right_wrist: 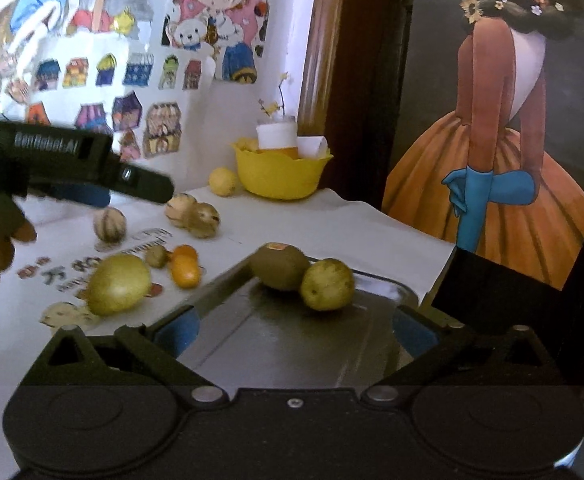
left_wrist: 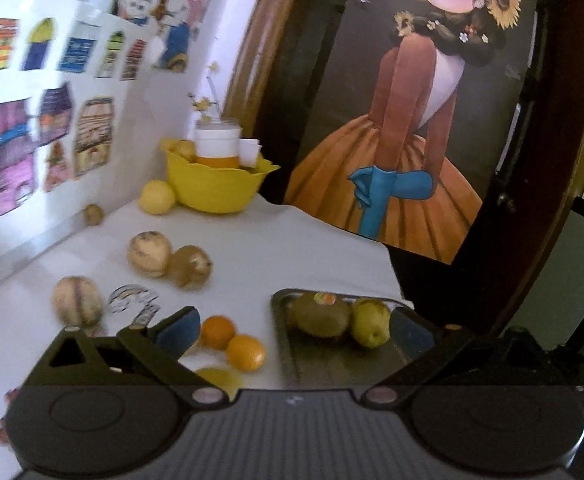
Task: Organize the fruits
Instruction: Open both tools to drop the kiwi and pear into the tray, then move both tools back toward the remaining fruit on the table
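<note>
A dark metal tray (left_wrist: pixel 332 360) (right_wrist: pixel 292 344) lies on the white table and holds a brown kiwi (left_wrist: pixel 321 315) (right_wrist: pixel 279 267) and a yellow-green fruit (left_wrist: pixel 370 322) (right_wrist: pixel 327 285) side by side. Two small oranges (left_wrist: pixel 234 342) (right_wrist: pixel 185 266) lie left of the tray. A large yellow-green fruit (right_wrist: pixel 118 285) and several tan fruits (left_wrist: pixel 170 258) (right_wrist: pixel 192 213) lie farther left. My left gripper (left_wrist: pixel 292 334) is open and empty above the tray's near edge; it also shows from the side in the right wrist view (right_wrist: pixel 140 184). My right gripper (right_wrist: pixel 296 332) is open and empty over the tray.
A yellow bowl (left_wrist: pixel 216 186) (right_wrist: pixel 282 172) with a jar and fruit stands at the back by the wall, a lemon (left_wrist: pixel 157 197) (right_wrist: pixel 222 181) beside it. A framed painting (left_wrist: pixel 412 120) leans at the right. The sticker-covered wall borders the left. The table edge drops off right of the tray.
</note>
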